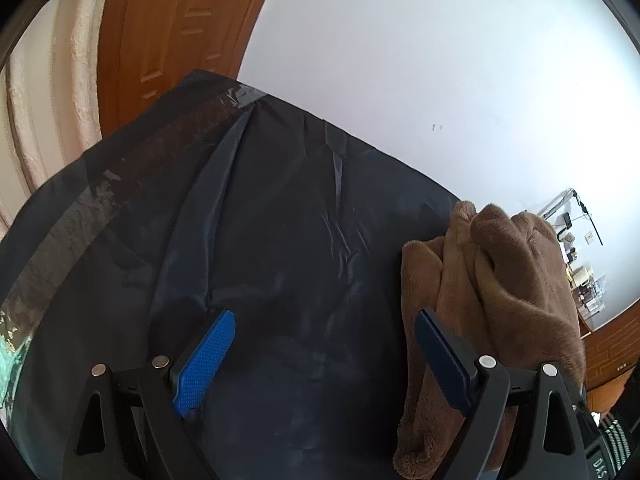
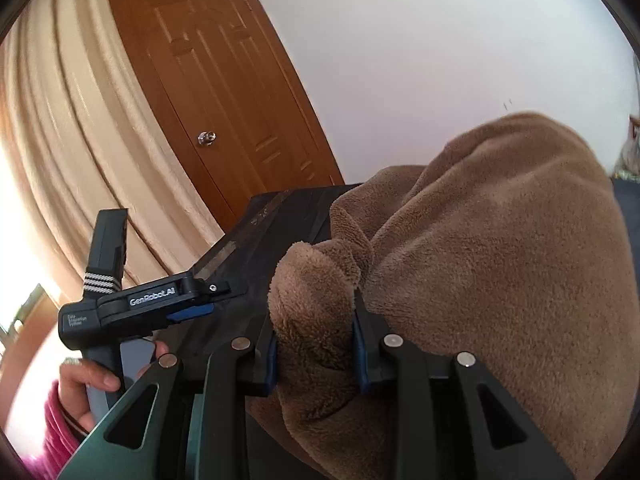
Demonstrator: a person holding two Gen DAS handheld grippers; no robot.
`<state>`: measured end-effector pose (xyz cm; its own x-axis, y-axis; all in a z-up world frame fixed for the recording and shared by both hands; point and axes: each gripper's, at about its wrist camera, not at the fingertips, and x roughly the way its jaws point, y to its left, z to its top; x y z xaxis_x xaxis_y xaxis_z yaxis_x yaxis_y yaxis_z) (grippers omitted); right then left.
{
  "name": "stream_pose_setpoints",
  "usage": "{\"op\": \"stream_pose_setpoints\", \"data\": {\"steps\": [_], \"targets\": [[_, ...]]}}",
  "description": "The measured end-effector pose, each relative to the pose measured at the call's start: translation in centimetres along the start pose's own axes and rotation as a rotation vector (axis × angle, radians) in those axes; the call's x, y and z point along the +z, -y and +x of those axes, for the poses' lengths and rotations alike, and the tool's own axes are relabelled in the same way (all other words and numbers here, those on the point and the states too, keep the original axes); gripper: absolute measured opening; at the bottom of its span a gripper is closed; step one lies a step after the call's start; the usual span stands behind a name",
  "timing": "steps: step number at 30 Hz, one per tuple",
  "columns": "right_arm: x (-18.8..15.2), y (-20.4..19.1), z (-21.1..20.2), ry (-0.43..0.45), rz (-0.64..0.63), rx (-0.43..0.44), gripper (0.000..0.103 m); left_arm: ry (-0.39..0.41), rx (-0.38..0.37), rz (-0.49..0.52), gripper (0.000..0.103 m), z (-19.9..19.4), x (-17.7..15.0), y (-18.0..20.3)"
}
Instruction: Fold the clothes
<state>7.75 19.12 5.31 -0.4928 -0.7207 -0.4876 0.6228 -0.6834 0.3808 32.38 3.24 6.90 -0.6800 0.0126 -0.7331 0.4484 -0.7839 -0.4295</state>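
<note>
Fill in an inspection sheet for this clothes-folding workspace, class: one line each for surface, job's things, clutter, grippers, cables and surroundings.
Surface: table under a wrinkled dark cover, clear tape strips along its far edge.
Job's things: one brown fleece garment, bunched up, not yet folded.
Clutter: nothing seen on the cover.
Grippers: right gripper shut on a fold of the garment; left gripper open, holding nothing, the garment beside its right finger.
Cables: thin wires near distant shelves; none on the table.
Surroundings: wooden door, cream curtain, white wall.
</note>
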Motion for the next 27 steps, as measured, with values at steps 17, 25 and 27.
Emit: {"op": "stream_pose_setpoints", "data": {"steps": [17, 25, 27], "targets": [[-4.4, -4.6, 1.4, -0.109, -0.241, 0.030, 0.034, 0.046, -0.039, -0.086, 0.093, -1.2, 0.6, -1.4], [-4.6, -4.0, -1.6, -0.135, -0.227, 0.175, 0.069, 0.035, -0.052, -0.035, 0.093, -0.9, 0.0, 0.1], [-4.3, -3.6, -2.6, -0.143, -0.156, 0.277, 0.069, 0.042, -0.059, -0.035, 0.093, -1.2, 0.0, 0.2]]}}
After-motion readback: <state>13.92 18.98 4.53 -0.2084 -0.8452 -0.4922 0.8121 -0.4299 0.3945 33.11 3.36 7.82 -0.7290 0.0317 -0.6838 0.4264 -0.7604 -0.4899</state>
